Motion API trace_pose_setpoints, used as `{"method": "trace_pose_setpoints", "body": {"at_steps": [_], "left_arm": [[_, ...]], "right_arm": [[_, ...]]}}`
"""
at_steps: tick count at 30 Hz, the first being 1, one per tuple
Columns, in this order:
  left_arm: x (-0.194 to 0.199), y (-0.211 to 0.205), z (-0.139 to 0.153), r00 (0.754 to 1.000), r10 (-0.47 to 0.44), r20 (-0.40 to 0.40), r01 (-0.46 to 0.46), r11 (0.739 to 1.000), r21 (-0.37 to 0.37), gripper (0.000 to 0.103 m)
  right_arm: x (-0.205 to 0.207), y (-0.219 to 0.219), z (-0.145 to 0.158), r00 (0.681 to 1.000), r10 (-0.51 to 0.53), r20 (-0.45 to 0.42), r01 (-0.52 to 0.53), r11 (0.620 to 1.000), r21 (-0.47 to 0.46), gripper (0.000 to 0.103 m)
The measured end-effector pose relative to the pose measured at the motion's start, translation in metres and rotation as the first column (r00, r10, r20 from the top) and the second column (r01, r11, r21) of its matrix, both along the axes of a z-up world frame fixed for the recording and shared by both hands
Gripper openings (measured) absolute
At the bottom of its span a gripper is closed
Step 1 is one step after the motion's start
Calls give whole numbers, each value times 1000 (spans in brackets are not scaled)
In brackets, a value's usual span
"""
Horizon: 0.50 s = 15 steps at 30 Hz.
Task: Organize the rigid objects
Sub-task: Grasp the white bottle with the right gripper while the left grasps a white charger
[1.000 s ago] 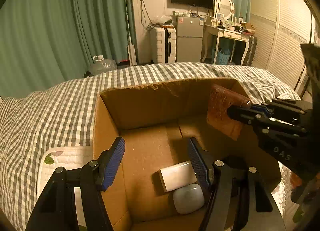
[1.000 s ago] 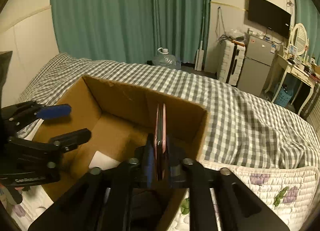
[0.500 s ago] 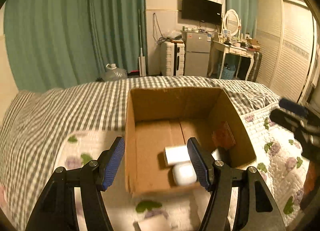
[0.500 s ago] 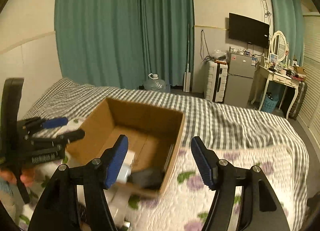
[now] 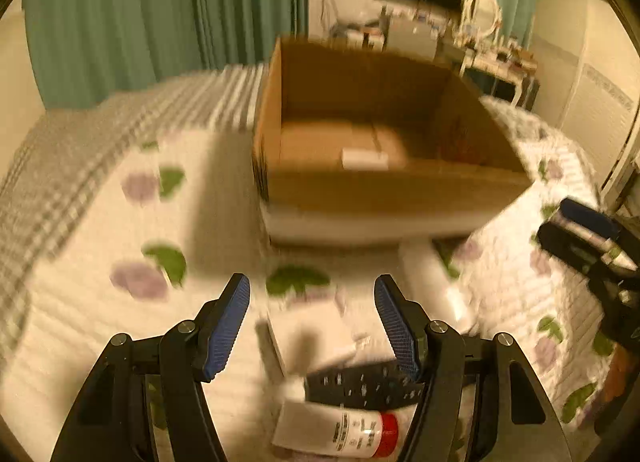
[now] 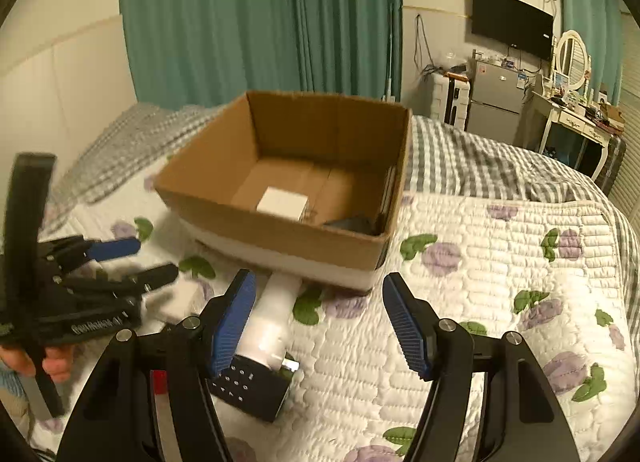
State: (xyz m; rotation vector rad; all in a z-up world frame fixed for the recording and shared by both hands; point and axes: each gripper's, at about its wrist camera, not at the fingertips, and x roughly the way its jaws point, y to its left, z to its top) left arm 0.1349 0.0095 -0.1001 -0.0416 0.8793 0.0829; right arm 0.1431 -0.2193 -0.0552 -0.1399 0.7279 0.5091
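Open brown cardboard box (image 6: 304, 181) standing on white quilted bedspread with purple flowers and green leaves (image 6: 500, 262), its near wall facing both cameras, a white band along the bottom edge. Inside, on the floor: small white rectangular box (image 6: 282, 202) near the middle, dark grey rounded item (image 6: 354, 223) in the near right corner, a thin flat object leaning upright against the right wall. Much bare cardboard floor left toward the far wall.

Left gripper (image 5: 312, 322) low over the quilt in front of the box, blue-padded jaws spread wide, nothing between them. Just below and ahead of it, blurred by motion: white flat packet (image 5: 316, 334), black remote control with rows of buttons (image 5: 360, 384), white tube with red cap and printed label (image 5: 340, 430) at the bottom edge. White cylindrical bottle (image 6: 276, 314) lying on its side, one end close to the box's near wall, the other touching the remote.

Right gripper (image 6: 316, 322) held further right and back, jaws likewise wide apart and empty, its left pad just beside the bottle. Wide stretch of bare quilt to the right of the box and under the right pad. Grey-and-white checked blanket (image 6: 472, 157) behind the box; green curtains (image 6: 260, 17) beyond the bed.
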Motion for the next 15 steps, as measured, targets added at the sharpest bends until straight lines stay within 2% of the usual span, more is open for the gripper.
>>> {"method": "trace_pose_setpoints", "body": {"at_steps": [5,9,13,15], "left_arm": [[8,-2,-32,995,65,-76,-59,996,72,68],[11,5,-41,991,89,-101,-89,996,10,68],[16,2,-54,983,87,-160,-87,996,8,68],[17,-1,-56,983,87,-163,-86,996,15,65]], "right_arm": [[3,3,-11,1000,8,-13,-8,1000,-21,66],[5,5,-17,1000,2,-29,-3,1000,-31,66],[5,10,-21,999,10,-38,-12,999,-46,66],[5,14,-25,999,17,-47,-20,998,-57,66]]}}
